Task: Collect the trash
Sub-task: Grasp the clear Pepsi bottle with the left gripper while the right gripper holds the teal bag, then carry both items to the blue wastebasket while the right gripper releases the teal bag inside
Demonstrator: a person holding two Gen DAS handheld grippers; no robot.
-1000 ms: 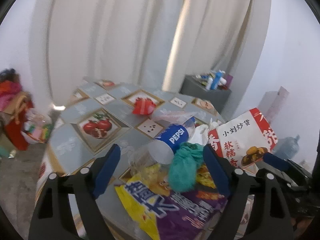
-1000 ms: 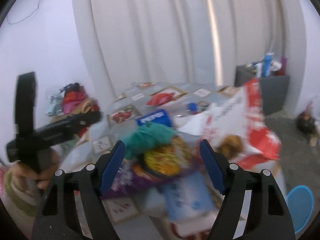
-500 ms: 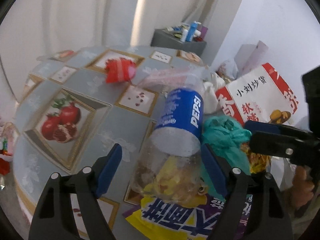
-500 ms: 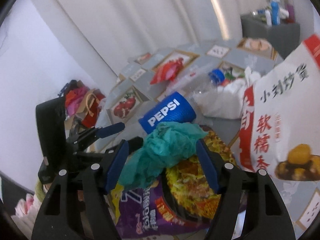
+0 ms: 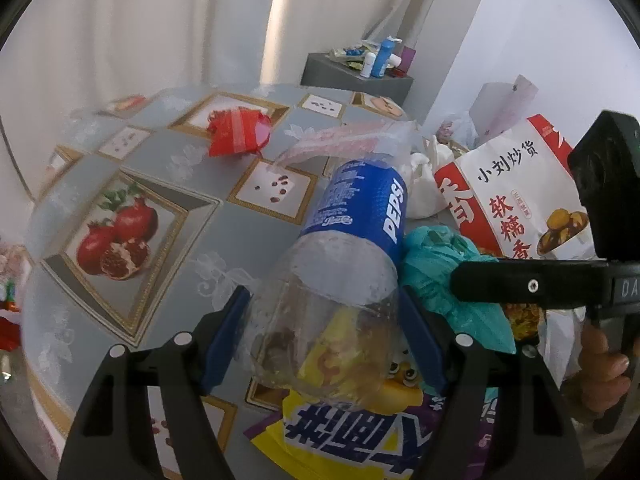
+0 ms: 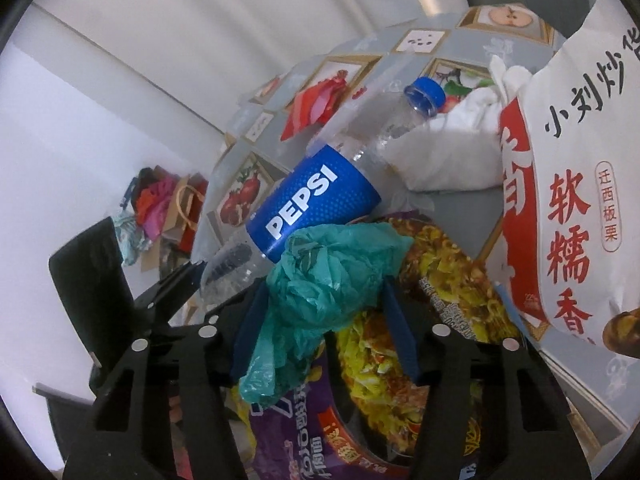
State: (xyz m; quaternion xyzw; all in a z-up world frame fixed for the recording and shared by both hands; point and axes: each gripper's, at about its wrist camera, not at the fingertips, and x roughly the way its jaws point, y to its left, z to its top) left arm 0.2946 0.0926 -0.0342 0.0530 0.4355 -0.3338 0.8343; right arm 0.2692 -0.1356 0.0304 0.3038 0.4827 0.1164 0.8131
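An empty Pepsi bottle (image 5: 352, 256) with a blue label lies on the round table. Its clear base sits between the open fingers of my left gripper (image 5: 324, 340), which flank it closely. A crumpled teal plastic bag (image 6: 332, 276) lies beside the bottle on a purple and yellow noodle packet (image 6: 384, 364). My right gripper (image 6: 320, 328) is open with its fingers on both sides of the teal bag. The bottle (image 6: 316, 200) and its blue cap (image 6: 425, 95) show in the right wrist view. The teal bag (image 5: 448, 276) also shows in the left wrist view.
A red-and-white chestnut snack bag (image 5: 516, 200) stands at right. White tissue (image 6: 452, 152) lies by the bottle's neck. A red wrapper (image 5: 240, 132) lies farther on the patterned table (image 5: 160, 184). A grey cabinet (image 5: 356, 74) with bottles stands by the curtain.
Both grippers have moved forward into the trash pile. The left now brackets the bottle's base and the right now brackets the teal bag. Both have narrowed a little.
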